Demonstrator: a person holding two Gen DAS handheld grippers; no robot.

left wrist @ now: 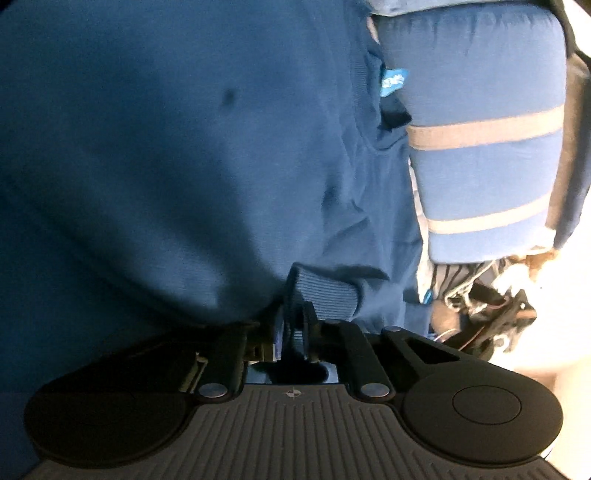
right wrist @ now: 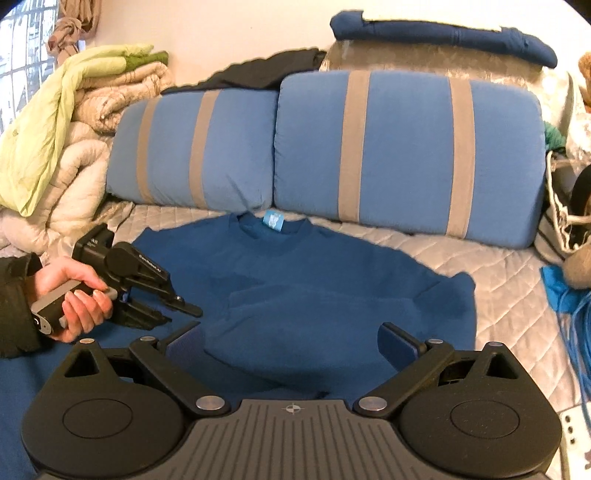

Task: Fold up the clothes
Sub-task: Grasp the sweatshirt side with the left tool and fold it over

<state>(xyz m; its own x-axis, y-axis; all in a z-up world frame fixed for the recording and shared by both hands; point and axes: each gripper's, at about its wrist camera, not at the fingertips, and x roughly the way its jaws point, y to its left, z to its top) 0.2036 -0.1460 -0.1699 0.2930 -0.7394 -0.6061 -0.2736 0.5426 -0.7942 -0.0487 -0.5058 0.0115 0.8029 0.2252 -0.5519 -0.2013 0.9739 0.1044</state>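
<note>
- A blue sweatshirt (right wrist: pixel 295 280) lies spread on the quilted grey bedspread (right wrist: pixel 498 280) of a bed, its round neckline toward the pillows and a light blue neck label (right wrist: pixel 273 220) showing inside the collar.
- The left gripper (left wrist: pixel 293 332) has its jaws clamped on a ribbed cuff (left wrist: pixel 321 295) of that sweatshirt — the fold of knit sits pinched between the two pads, and the rest of the sleeve bunches up just beyond them.
- In the left wrist view the sweatshirt's body fills most of the picture, with a small dark spot (left wrist: pixel 229 96) on the fabric.
- Seen from the right wrist camera, the left gripper (right wrist: pixel 177 306) is held in a person's hand (right wrist: pixel 79 299) at the left edge of the garment, with a dark sleeve (right wrist: pixel 14 306) covering the wrist.
- The right gripper (right wrist: pixel 291 343) hangs over the lower middle of the sweatshirt, jaws wide apart and holding nothing; its blue pads (right wrist: pixel 397 343) stand on either side of a shallow ridge in the cloth.
- Two blue pillows with grey stripes (right wrist: pixel 406 155) lean side by side at the head of the bed, just past the collar.
- A heap of cream and pale green bedding (right wrist: pixel 62 147) is piled at the far left — well apart from the sweatshirt's right side.
- A rolled dark blue cloth (right wrist: pixel 443 35) lies along the top behind the pillows.
</note>
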